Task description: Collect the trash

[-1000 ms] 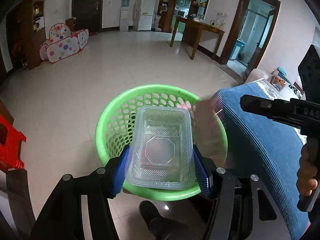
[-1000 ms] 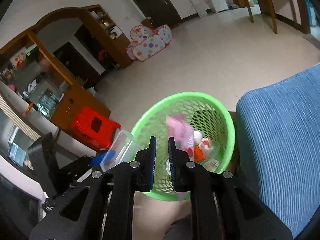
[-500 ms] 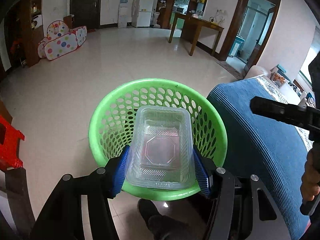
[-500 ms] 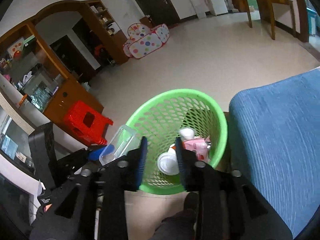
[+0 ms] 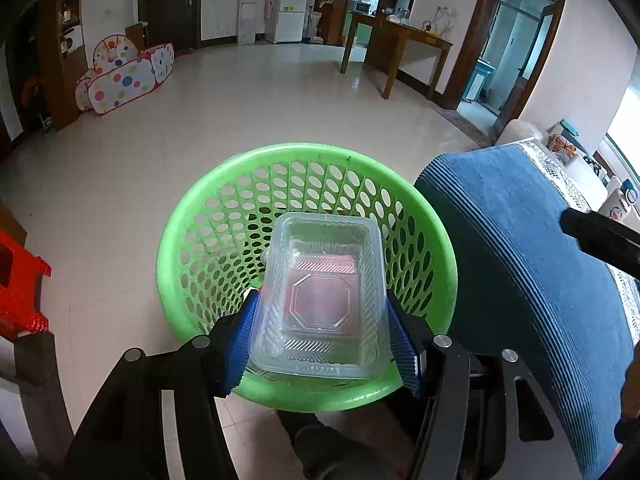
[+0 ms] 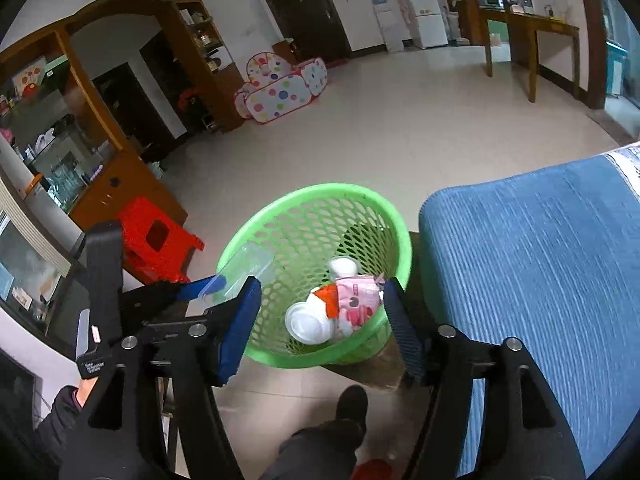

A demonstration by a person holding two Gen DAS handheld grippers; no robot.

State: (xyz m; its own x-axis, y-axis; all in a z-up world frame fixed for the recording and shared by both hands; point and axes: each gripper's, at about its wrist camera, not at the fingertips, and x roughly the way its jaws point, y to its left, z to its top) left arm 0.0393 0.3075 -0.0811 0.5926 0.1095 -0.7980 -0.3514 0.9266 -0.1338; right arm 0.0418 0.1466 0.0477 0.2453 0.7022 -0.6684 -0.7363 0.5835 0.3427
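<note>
My left gripper [image 5: 322, 340] is shut on a clear plastic food box [image 5: 320, 300] and holds it over the near rim of the green perforated basket [image 5: 200, 240]. In the right wrist view the same box [image 6: 244, 272] and the left gripper [image 6: 192, 292] hang over the basket's left rim [image 6: 248, 232]. My right gripper [image 6: 320, 320] is open and empty above the basket. Inside lie a pink wrapper [image 6: 356, 300], a white lid [image 6: 306, 322] and a white cup [image 6: 342, 268].
A blue cushioned seat [image 6: 540, 280] stands right of the basket, also in the left wrist view [image 5: 520, 280]. A red stool [image 6: 156, 240] is to the left. A person's foot [image 6: 352, 404] is below the basket. Tiled floor [image 5: 240, 120] lies beyond.
My right gripper has opened and let go of the pink wrapper, which has dropped into the basket. My left gripper has moved the box further over the basket.
</note>
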